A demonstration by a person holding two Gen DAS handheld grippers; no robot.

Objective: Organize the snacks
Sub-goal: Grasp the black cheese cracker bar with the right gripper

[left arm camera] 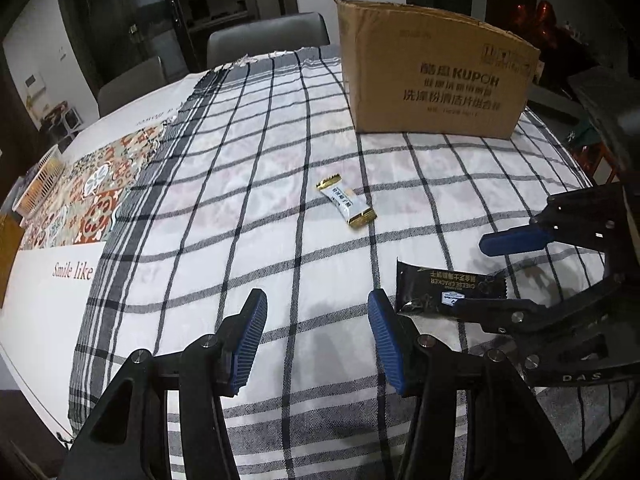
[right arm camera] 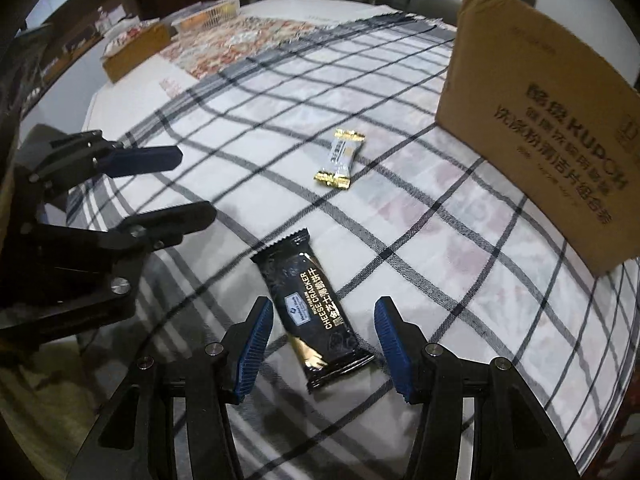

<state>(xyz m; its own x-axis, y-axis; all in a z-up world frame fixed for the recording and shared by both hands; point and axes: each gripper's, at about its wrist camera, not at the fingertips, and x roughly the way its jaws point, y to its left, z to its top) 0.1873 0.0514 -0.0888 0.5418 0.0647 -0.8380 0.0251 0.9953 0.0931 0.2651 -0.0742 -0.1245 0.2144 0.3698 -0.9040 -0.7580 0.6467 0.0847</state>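
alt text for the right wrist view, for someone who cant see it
The open right gripper straddles a black cheese cracker packet lying flat on a checked tablecloth. Farther off lie a small white and gold snack and a cardboard box; the left gripper, also open, enters from the left.

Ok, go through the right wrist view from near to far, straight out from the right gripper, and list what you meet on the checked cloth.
Right gripper, open around the black cheese cracker packet → white and gold snack packet → patterned mat → white basket.
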